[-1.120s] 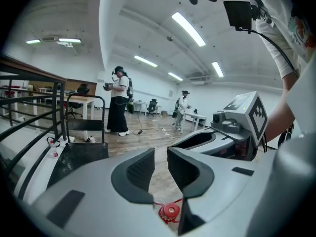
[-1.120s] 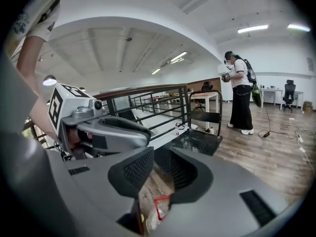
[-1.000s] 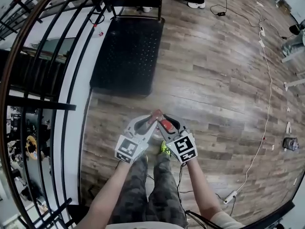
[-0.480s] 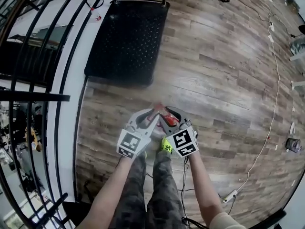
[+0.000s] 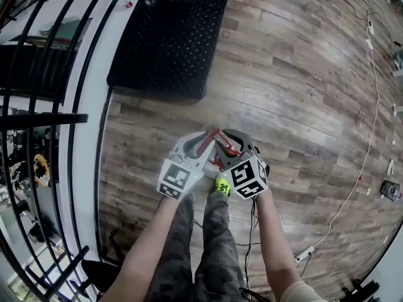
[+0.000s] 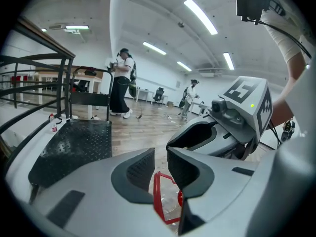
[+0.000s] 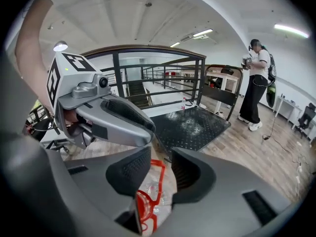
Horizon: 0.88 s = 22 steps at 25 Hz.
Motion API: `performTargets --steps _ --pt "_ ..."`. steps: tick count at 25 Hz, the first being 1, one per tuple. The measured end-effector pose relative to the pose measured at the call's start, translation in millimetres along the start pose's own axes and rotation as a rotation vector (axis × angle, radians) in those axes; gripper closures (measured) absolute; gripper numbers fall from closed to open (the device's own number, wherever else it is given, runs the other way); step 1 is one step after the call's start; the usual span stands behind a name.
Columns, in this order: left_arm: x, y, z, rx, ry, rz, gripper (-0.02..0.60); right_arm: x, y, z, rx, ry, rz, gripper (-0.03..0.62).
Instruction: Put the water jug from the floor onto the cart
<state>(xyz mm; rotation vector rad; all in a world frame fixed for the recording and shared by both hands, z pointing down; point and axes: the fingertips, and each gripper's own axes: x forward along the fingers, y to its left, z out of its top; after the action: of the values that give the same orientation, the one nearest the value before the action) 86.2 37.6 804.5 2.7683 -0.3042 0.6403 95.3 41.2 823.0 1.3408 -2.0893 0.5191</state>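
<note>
**Both grippers low over the jug's handle, nothing clamped yet**

Finds the water jug (image 7: pixel 150 189) low at the person's feet, apparently standing on the wood floor (image 5: pixel 296 106). Puts it well short of the black cart (image 5: pixel 170 36) ahead, and almost wholly covered in the head view by the two tools.

Sets the left gripper (image 6: pixel 161 157) and right gripper (image 7: pixel 161 162) tip to tip above it, probably because the red handle (image 6: pixel 156 194) is the only part slim enough to take.

Shows the left jaws nearly together, with a narrow gap between the pads and bare floor visible through it. Places the handle loop lower down, wider than that gap and partly behind one jaw, so beneath the pads rather than pinched.

Shows the right jaws well apart, with one bar of the loop and the red cap (image 7: pixel 142 202) in the gap, touching neither pad as far as can be judged.

Reads as a reach in hand, not a lift. Calls next for one pair of jaws to drop around the loop's top bar and close before any carry to the cart's deck.
</note>
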Motion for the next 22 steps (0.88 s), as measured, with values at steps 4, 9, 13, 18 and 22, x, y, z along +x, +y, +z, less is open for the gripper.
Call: performTargets --steps 4,9,13,18,22 --pt "13 -5 -13 -0.003 0.023 -0.011 0.523 6 -2 -19 -0.041 0.059 0.019 0.483" --pt "23 -4 -29 -0.012 0.052 -0.007 0.523 15 -1 -34 -0.059 0.107 0.04 0.484" --pt "29 6 -42 -0.027 0.072 0.006 0.523 28 0 -48 -0.079 0.16 0.074 0.484" --pt "37 8 -57 -0.043 0.107 0.0 0.523 41 -2 -63 -0.074 0.197 0.093 0.484" --pt "42 8 -65 -0.059 0.127 -0.005 0.523 52 -4 -74 -0.064 0.232 0.098 0.484"
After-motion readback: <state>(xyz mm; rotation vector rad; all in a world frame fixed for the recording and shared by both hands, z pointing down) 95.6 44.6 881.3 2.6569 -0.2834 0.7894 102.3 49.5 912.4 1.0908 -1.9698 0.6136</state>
